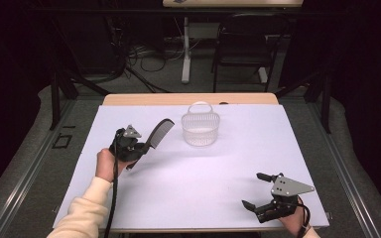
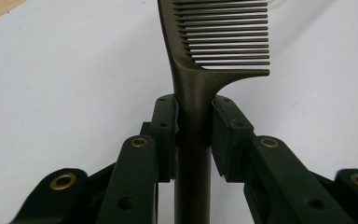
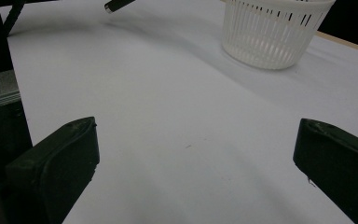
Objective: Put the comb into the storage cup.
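The comb (image 1: pixel 158 135) is pinched by its handle in the left gripper (image 1: pixel 138 148), up above the white sheet (image 1: pixel 198 168) just left of the little white basket (image 1: pixel 200 130), while the right gripper (image 1: pixel 256 190) sits wide apart and empty near the basket's front-right, in a dark room.

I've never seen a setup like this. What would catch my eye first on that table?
Probably the black comb, held up off the white table by its handle in the left tool, its teeth end pointing toward the white basket at the far middle. Then the right tool at the near right corner, its jaws wide apart with nothing between them.
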Tool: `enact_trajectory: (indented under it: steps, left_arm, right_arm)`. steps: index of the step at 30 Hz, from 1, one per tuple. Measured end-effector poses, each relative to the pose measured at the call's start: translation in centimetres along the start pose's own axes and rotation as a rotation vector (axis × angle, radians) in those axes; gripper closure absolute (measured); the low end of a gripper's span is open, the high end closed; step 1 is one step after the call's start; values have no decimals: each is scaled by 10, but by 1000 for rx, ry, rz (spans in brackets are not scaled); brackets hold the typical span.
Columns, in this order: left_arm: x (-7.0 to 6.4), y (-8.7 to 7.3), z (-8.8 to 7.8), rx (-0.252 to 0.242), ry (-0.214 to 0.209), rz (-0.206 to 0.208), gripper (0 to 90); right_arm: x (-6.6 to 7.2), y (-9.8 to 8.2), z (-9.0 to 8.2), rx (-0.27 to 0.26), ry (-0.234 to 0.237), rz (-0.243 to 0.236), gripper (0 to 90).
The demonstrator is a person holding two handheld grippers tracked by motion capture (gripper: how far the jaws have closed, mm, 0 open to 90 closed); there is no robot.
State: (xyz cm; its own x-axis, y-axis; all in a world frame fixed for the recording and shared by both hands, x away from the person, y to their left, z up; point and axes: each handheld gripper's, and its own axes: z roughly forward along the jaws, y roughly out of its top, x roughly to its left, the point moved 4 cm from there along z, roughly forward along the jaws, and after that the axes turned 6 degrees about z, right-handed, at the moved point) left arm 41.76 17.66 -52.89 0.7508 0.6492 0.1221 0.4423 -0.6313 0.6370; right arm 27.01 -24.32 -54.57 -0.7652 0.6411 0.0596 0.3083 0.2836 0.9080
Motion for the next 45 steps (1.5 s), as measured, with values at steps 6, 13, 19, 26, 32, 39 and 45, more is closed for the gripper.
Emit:
enact_trajectory:
  steps: [6,13,19,26,32,39,45]
  left_arm:
    - [1,3,-2,-15,9,-2,720]
    - [2,8,-3,-25,13,1,720]
    - [2,12,-3,-35,19,2,719]
    - [3,17,-4,-41,23,4,720]
    - [5,21,-4,-52,25,-3,720]
    - [6,24,-3,-57,26,-5,719]
    - [7,27,-4,-64,30,-8,719]
  right_arm:
    - [0,0,0,0,2,4,0]
    - [0,0,0,2,4,2,0]
    - [0,0,1,0,4,4,0]
    - [0,0,1,0,4,2,0]
    - [0,0,1,0,5,2,0]
    - [0,0,1,1,5,2,0]
    - [0,0,1,0,4,2,0]
